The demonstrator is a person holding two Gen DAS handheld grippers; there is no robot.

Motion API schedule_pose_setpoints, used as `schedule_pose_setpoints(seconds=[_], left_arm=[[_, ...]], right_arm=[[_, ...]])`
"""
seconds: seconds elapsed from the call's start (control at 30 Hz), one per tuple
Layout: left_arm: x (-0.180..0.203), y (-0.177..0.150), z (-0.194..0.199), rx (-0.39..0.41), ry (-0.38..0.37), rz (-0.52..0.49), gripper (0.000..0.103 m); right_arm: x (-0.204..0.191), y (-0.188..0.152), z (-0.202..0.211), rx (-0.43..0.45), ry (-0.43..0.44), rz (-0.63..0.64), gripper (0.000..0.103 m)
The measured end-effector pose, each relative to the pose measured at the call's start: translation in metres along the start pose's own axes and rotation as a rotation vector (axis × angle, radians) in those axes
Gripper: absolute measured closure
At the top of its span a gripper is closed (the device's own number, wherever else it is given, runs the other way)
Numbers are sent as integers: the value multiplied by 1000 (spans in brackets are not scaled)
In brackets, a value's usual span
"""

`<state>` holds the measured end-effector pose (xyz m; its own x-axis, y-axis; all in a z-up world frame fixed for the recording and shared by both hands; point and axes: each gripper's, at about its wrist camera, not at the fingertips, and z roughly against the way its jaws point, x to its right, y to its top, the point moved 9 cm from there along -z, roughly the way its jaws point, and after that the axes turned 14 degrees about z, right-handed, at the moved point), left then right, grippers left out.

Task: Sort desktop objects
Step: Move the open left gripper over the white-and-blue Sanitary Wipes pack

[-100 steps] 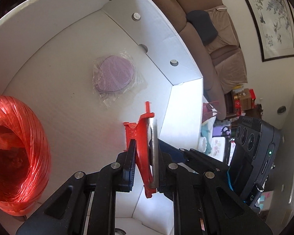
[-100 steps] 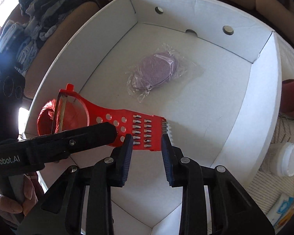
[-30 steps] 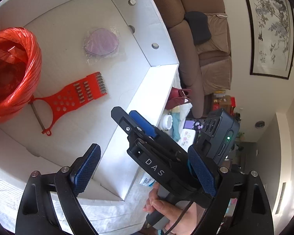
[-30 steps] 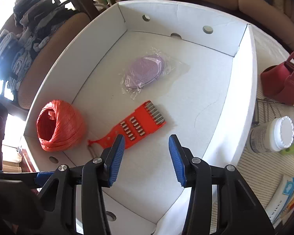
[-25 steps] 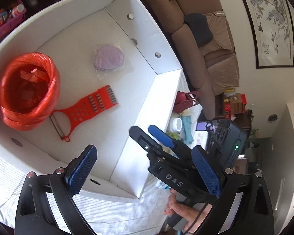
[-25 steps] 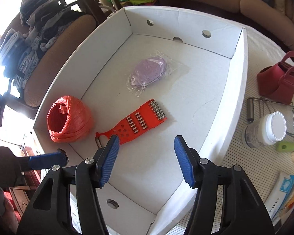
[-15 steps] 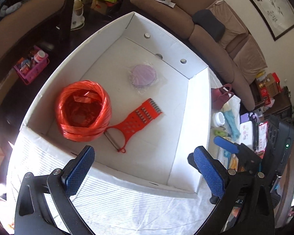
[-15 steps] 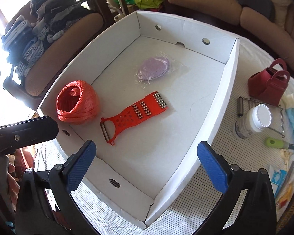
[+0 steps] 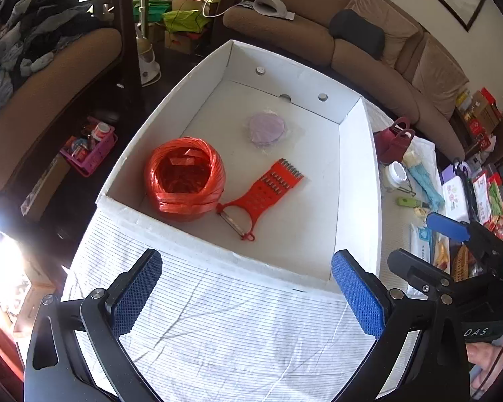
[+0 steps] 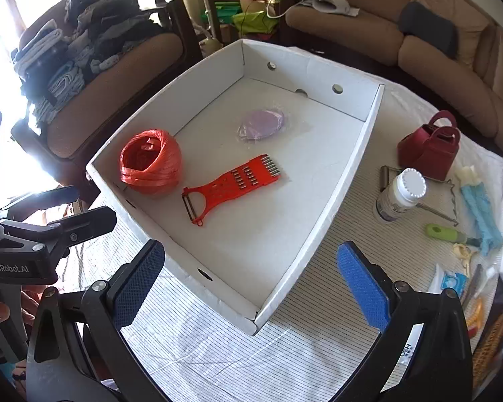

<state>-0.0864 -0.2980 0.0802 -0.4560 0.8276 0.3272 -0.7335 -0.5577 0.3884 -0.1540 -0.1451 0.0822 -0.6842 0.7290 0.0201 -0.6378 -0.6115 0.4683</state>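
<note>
A: What are the two grippers doing?

B: The left gripper (image 9: 248, 294) is hovering at the bottom of its frame over the striped cloth (image 9: 218, 328), fingers spread wide, gripping nothing. The right gripper (image 10: 251, 284) is hanging in the lower part of its own view, jaws just as far apart and also empty, above the near corner of the white box (image 10: 285, 288).

A: And what is lying in the box?

B: Three things are sitting on its floor. The red twine ball (image 9: 184, 179) is resting left of centre, near the left wall. The red peeler-grater (image 9: 261, 197) is lying just to its right, angled, blade end toward the lower edge of the frame and the grater teeth pointing up and right. The purple pad in clear wrap (image 9: 267, 127) is lying above them, toward the far wall.

A: Anything outside the box?

B: In the right wrist view, at the right of the frame, a white-capped bottle (image 10: 399, 194) is standing on the cloth beside a dark red bag (image 10: 429, 147), with a green-handled tool (image 10: 442, 232) lying below them.
</note>
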Motion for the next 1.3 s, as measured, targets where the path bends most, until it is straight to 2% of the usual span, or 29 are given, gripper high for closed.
schedule_pose_setpoints(seconds=[0.5, 0.6, 0.7, 0.83, 1.07, 1.3], left_arm=[[31, -54, 57, 100, 83, -150, 0], [42, -63, 71, 153, 105, -179, 0], [64, -73, 84, 199, 77, -208, 0], [101, -89, 88, 204, 37, -249, 0], [164, -115, 73, 200, -50, -279, 0], [214, -150, 9, 126, -109, -308, 0]], right_arm=[[-1, -44, 82, 79, -40, -29, 0], [7, -60, 97, 102, -56, -48, 0], [17, -79, 111, 121, -55, -77, 0], [37, -107, 130, 151, -74, -118, 0], [95, -164, 169, 250, -96, -248, 0], [171, -226, 172, 252, -187, -348, 0]])
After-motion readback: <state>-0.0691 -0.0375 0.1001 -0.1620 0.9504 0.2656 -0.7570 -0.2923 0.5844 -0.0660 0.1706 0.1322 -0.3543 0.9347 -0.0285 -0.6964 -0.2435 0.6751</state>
